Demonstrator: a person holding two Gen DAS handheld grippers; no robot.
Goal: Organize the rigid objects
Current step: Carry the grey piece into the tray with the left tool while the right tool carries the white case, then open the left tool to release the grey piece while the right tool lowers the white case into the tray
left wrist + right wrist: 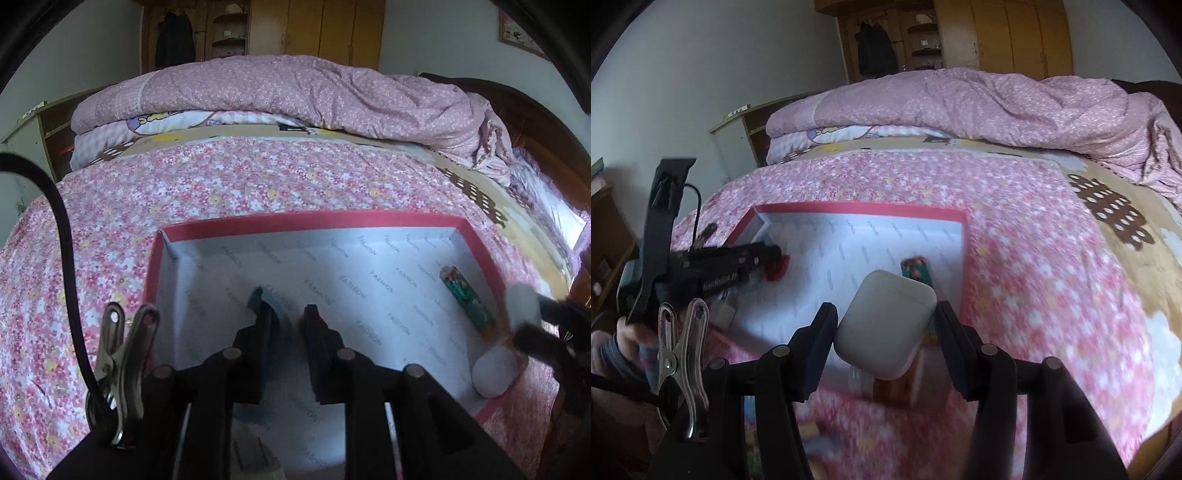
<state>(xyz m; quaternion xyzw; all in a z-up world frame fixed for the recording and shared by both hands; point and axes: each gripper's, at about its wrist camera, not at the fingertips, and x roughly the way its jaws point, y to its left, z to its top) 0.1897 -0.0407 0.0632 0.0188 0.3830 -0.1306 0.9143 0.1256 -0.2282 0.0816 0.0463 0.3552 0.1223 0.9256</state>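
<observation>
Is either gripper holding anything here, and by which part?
The right gripper holds a white earbud case by its two opposite sides. The left gripper holds nothing.

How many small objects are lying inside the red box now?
1 clearly: a lighter by the box's right wall. The white case is still in the right gripper. Blurred shapes near the front wall may be more.

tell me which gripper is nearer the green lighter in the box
Right. The right gripper, holding the white case, is just beside the lighter; the left gripper is across the box.
</observation>
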